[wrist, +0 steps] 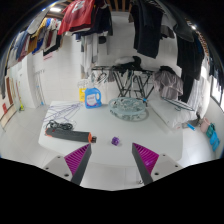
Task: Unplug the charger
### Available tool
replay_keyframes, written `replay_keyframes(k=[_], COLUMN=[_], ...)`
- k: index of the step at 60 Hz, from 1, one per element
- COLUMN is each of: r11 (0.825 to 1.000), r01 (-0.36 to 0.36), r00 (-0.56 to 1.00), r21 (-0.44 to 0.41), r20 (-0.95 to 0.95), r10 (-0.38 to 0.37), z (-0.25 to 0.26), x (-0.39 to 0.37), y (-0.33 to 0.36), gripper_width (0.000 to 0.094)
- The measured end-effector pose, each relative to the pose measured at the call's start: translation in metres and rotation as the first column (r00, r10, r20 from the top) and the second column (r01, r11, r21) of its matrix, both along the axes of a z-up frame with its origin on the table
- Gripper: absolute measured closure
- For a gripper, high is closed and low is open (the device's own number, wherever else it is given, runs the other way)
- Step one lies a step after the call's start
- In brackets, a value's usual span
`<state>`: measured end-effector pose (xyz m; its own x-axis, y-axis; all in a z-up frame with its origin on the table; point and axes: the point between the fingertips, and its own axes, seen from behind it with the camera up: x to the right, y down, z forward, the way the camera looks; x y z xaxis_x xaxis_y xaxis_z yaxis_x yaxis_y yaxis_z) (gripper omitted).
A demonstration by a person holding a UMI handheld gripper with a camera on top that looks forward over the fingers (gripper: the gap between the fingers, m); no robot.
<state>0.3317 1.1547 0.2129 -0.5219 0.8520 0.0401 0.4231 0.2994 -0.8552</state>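
Note:
A black power strip (68, 129) with a cable and an orange end lies on the white table (110, 160), ahead of my left finger. A dark plug or charger seems to sit on it; I cannot tell its shape. A small purple object (115, 141) lies on the table just ahead, between the lines of my fingers. My gripper (112, 158) is open and empty, its magenta pads (78, 157) spread wide above the table.
A blue and white box (92, 97) stands at the table's far side. A metal wire rack (130, 104) stands behind it. Clothes hang on the wall beyond (150, 30). A teal object (213, 132) lies far right.

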Motion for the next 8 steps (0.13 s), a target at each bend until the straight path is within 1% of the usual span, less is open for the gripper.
replay_keyframes(k=[8], r11=[1.000], r01=[-0.004], r00=[1.000], r21=[-0.022], r20=[0.003], r10=[0.004], z=[0.0020], x=[-0.0007], y=[-0.0086], gripper_width=[0.0085])
